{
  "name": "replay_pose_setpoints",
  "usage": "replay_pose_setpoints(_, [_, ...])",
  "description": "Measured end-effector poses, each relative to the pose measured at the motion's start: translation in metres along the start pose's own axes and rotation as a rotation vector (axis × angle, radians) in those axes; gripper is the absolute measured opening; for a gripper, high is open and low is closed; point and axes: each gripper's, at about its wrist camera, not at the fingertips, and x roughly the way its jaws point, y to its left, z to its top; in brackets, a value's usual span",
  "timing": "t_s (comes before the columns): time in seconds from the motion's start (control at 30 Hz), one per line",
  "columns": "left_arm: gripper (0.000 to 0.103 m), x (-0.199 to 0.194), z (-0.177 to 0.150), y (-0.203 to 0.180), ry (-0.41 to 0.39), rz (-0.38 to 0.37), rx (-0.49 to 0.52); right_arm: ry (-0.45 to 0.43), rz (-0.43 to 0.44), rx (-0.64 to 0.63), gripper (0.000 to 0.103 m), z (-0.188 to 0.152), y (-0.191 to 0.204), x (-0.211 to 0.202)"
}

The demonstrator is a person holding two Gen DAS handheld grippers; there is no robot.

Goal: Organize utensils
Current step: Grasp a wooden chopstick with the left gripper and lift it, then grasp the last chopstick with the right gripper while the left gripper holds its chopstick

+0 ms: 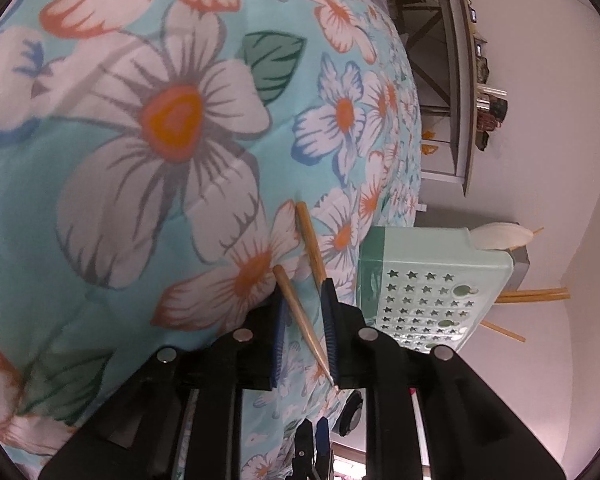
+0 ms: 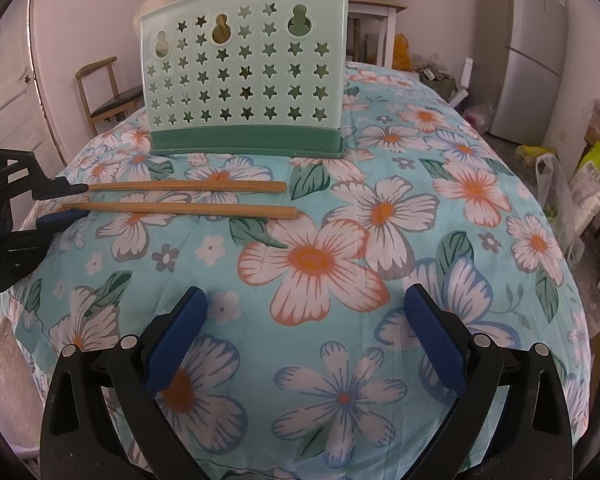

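Floral turquoise cloth covers the desk point(image 2: 480, 152). Left hand-held gripper point(image 1: 306, 330), slightly parted, straddles one bamboo chopstick point(image 1: 300, 316); right hand-held gripper point(image 2: 300, 336) gapes empty. Advise clamping squarely mid-pad.

Two bamboo chopsticks point(image 2: 188, 199) lie flat, side by side and slightly apart, on the flowered cloth near its left edge, thick square ends toward the middle, thin ends leftward. Just behind them a mint-green holder point(image 2: 246, 76) stands upright near the far edge, star-punched wall, darker green base, with chopsticks and a pale spoon sticking up inside.
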Motion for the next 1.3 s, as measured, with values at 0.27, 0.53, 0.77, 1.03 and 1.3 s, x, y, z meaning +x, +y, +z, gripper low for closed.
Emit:
replay_pose_setpoints(0.27, [0.01, 0.005, -0.003, -0.004, -0.029, 0.025, 0.015, 0.0, 0.001, 0.002, 0.095, -0.001, 0.0, 0.0])
replay_pose_setpoints(0.53, [0.01, 0.005, -0.003, -0.004, -0.036, 0.024, 0.051, 0.006, 0.014, 0.004, 0.095, -0.001, -0.003, -0.001])
replay_pose_setpoints(0.77, [0.011, -0.001, -0.014, -0.028, -0.098, 0.108, 0.27, 0.021, 0.092, -0.012, 0.095, -0.001, -0.016, -0.007])
replay_pose_setpoints(1.03, [0.011, -0.032, -0.03, -0.058, -0.177, 0.102, 0.556, -0.018, 0.154, -0.018, 0.07, 0.015, -0.033, -0.04])
replay_pose_setpoints(1.3, [0.011, -0.065, -0.036, -0.062, -0.186, 0.066, 0.672, -0.131, 0.308, -0.173, 0.046, 0.065, -0.002, -0.069])
